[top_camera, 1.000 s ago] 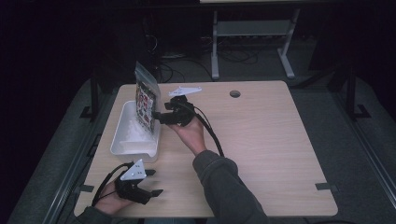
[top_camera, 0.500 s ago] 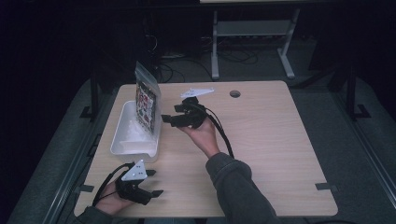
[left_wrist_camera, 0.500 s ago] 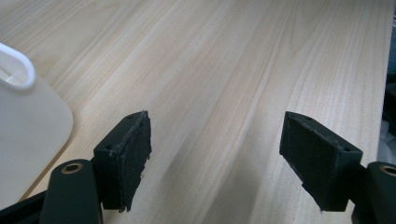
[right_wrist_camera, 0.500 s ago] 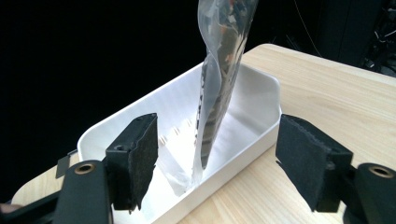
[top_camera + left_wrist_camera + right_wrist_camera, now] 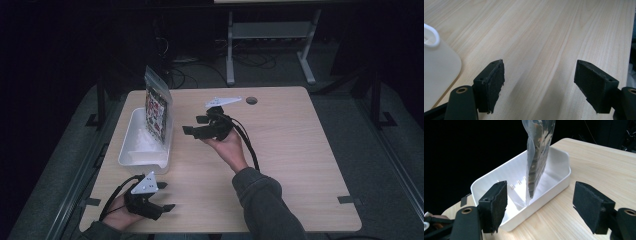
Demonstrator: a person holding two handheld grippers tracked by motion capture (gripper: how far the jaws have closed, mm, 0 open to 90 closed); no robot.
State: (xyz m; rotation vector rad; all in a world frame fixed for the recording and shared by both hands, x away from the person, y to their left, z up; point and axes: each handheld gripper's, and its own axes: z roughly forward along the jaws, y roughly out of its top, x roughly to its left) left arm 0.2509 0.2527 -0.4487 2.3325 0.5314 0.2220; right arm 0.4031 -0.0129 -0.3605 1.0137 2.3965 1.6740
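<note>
Right gripper (image 5: 196, 125) hangs just beside the white tray (image 5: 131, 150), jaws wide, just been opening, nothing between them. The clear pouch (image 5: 156, 109) stands upright in the tray, ahead of the pads. Left gripper (image 5: 162, 197) rests open near the table's (image 5: 300, 150) front edge.

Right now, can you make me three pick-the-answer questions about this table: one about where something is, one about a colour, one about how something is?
1. Where is the bag?
A. standing in the tub
B. flat on the table
C. between jaws

2. What colour is the tub?
A. red
B. white
C. green

3. How is the right gripper?
A. shut on the bag
B. shut on nothing
C. open, holding nothing

Answers: 1 A, the bag stands upright inside the tub. 2 B, its walls are white. 3 C, its jaws stand wide apart, with nothing between them.
</note>
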